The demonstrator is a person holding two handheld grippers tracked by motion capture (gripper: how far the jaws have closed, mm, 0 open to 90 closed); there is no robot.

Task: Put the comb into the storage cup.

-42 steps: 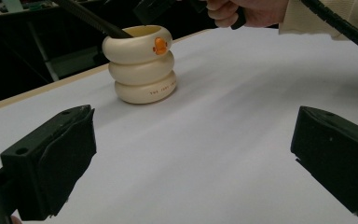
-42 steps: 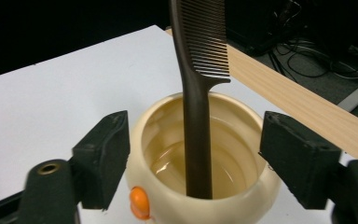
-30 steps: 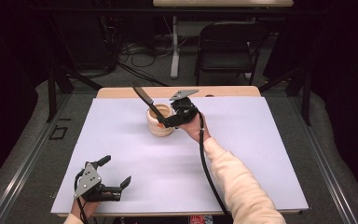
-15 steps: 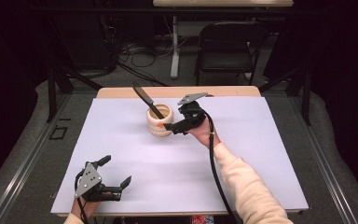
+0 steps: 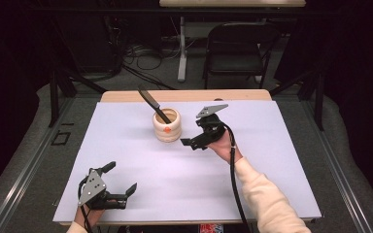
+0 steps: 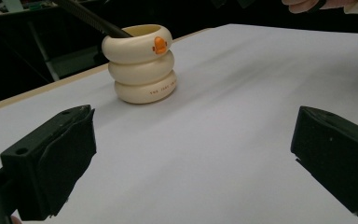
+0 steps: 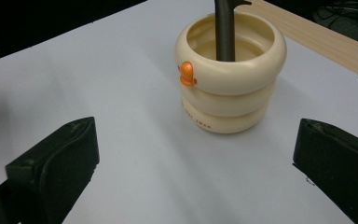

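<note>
A cream holder (image 5: 166, 126) made of three stacked rings, with an orange mark, stands on the white table cover (image 5: 126, 145) at the far middle. A black utensil (image 5: 151, 104) leans in it, its handle pointing up and left. My right gripper (image 5: 194, 139) is open just right of the holder and apart from it. From the right gripper view the holder (image 7: 228, 77) and the utensil (image 7: 224, 28) lie ahead of the open gripper (image 7: 191, 172). My left gripper (image 5: 121, 178) is open at the near left corner, with the holder (image 6: 142, 65) far ahead of it (image 6: 191, 163).
A strip of wooden table edge (image 5: 184, 95) shows beyond the white cover. A black folding chair (image 5: 238, 43) and cables stand on the floor behind the table. A hand (image 6: 317, 4) shows at the top right of the left gripper view.
My right gripper has drawn back from the holder, to the right and toward the near side. The utensil stays in the holder. The left gripper has not moved.
</note>
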